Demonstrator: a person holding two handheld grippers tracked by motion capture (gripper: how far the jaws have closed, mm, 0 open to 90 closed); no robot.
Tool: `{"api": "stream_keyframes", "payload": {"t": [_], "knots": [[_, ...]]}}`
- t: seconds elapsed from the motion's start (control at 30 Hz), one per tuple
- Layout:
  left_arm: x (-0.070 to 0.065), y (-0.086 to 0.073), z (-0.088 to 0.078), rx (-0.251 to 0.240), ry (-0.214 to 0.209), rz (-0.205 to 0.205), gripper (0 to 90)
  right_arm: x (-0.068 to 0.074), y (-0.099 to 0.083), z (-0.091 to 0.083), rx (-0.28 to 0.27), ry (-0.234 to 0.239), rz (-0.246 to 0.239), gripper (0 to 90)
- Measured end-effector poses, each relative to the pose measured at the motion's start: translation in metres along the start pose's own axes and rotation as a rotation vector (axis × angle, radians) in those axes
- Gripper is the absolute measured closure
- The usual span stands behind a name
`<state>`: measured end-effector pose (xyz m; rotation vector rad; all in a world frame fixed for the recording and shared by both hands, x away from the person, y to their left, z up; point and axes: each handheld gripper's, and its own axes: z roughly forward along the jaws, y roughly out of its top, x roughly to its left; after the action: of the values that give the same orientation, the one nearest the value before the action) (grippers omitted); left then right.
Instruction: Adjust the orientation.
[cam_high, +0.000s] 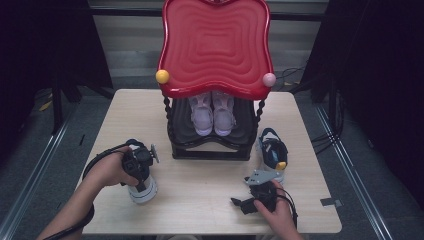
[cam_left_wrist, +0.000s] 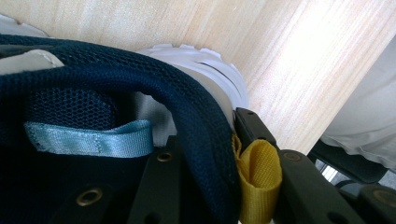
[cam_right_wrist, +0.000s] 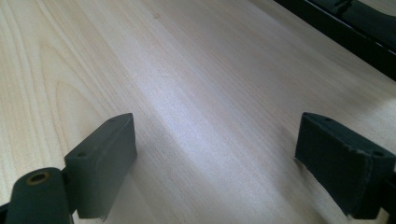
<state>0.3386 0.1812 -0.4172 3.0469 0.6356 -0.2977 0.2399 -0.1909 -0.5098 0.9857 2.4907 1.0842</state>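
Left gripper (cam_high: 141, 181) clamped on heel collar of navy mesh sneaker with white sole (cam_high: 142, 192), standing on pale wooden table (cam_high: 200, 190), front-left of black shoe rack with red wavy top (cam_high: 215, 45); right gripper (cam_high: 239, 202) jaws spread wide, nothing between, low over table

A two-tier shoe rack (cam_high: 210, 150) with a glossy red wavy-edged plastic top sits at the back of the pale wood table (cam_high: 200, 200); twisted black posts hold the top up. A yellow knob (cam_high: 162, 76) and a pink knob (cam_high: 269, 79) sit on its front corners. A pair of lilac sneakers (cam_high: 213, 114) is parked on the black lower shelf, toes toward the front.
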Motion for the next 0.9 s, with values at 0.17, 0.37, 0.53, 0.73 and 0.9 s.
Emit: {"api": "stream_keyframes", "payload": {"t": [0.17,0.37,0.53,0.73,0.9], "knots": [[-0.002,0.001,-0.001,-0.02,-0.008,-0.021,72.0,0.0,0.0,0.0,0.0,0.0,0.0,11.6],[-0.002,0.002,-0.006,-0.008,0.003,-0.005,71.9,0.0,0.0,0.0,-0.002,-0.001,-0.005,11.6],[-0.005,0.003,-0.013,-0.015,0.005,-0.009,71.9,0.0,0.0,0.0,-0.003,0.0,-0.006,11.6],[-0.007,0.003,-0.022,-0.011,0.019,-0.012,71.9,0.0,0.0,0.0,-0.003,0.0,-0.004,11.6],[-0.008,0.004,-0.03,-0.009,0.026,-0.008,71.9,0.0,0.0,0.0,-0.003,0.001,-0.006,11.6]]}}
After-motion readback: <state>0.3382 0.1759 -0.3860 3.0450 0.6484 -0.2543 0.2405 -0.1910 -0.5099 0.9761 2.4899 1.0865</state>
